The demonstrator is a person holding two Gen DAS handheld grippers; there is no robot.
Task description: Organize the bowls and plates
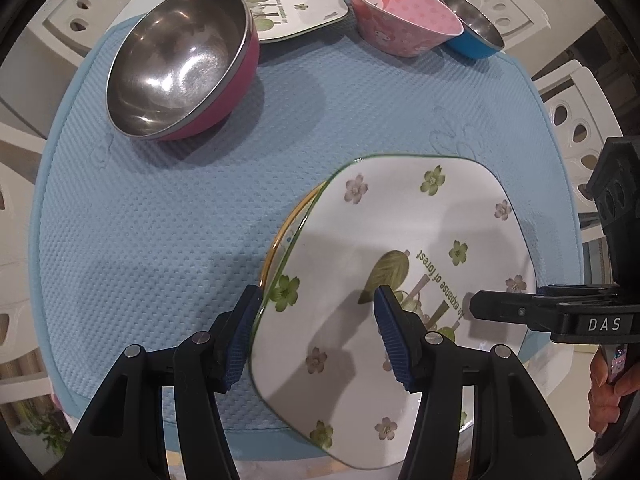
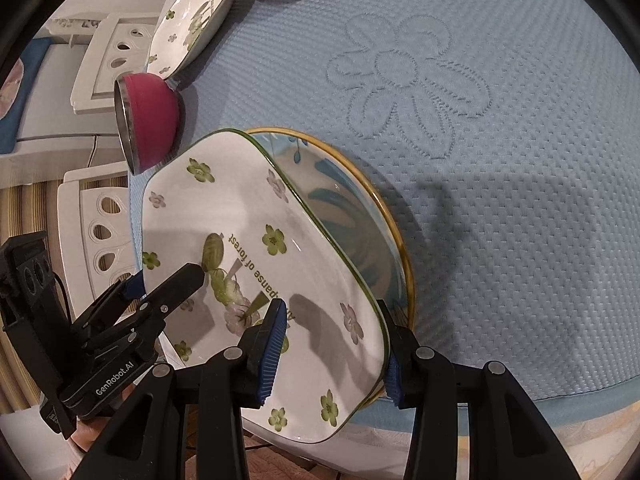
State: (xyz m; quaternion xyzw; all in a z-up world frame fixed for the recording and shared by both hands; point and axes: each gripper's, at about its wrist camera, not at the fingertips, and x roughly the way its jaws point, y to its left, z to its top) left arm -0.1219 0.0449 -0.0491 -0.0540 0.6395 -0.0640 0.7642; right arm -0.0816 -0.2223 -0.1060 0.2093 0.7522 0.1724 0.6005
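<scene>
Your left tool (image 1: 316, 320) is straddling the floral plate's (image 1: 400, 240) rim at 6 o'clock, grip uncertain | right tool (image 2: 334, 344) likewise | plate is lying tilted over the gold-rimmed plate (image 2: 360, 200) | pink bowl (image 1: 180, 68) is sitting at 11 o'clock

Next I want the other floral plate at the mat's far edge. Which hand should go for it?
Left, probably: the far floral plate lies almost straight ahead of the left gripper, while from the right gripper it sits far off to the left, beyond the magenta bowl.
</scene>
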